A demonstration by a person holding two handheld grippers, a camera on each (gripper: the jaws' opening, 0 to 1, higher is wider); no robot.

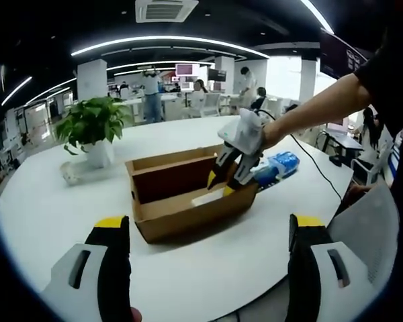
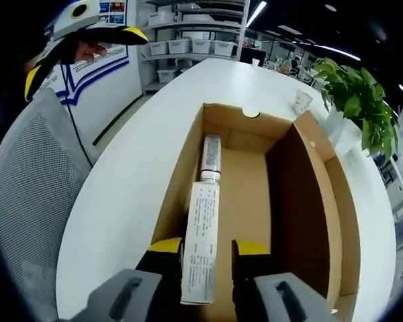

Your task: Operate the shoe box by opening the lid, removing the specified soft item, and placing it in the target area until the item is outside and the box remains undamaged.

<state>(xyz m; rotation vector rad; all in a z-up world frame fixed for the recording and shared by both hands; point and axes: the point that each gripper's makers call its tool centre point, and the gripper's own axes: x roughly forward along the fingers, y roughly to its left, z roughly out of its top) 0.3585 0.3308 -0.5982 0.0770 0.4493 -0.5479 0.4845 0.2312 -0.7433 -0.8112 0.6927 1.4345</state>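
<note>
In the left gripper view, the left tool (image 1: 208, 251) is held above the white worktop (image 1: 47, 208). Its two jaws are wide apart and hold nothing. In front of it sits the brown shoe box (image 1: 188, 213) with its lid (image 1: 171, 161) folded back, so the box is open. The right tool (image 1: 225, 180) reaches down into the box from the right, held by a person's hand (image 1: 269, 134). A bit of the white tube (image 1: 208, 197) shows inside the box, under that tool. A blue and white packet (image 1: 277, 166) lies on the worktop just behind the box. A green plant (image 1: 91, 124) in a white pot stands near the back left of the worktop.

In the right gripper view, the right tool (image 2: 208, 251) looks down into the open shoe box (image 2: 309, 221). Its two jaws are closed on the near end of the white tube (image 2: 203, 245). The tube is long and flat, with small print on it. It lies on the floor of the box, close to the left wall, and its cap end points away from the tool. The left tool (image 2: 80, 30) is up in the top left corner. A grey mesh chair (image 2: 33, 201) stands beside the worktop (image 2: 138, 161). The plant (image 2: 356, 94) is at the far right.
</note>
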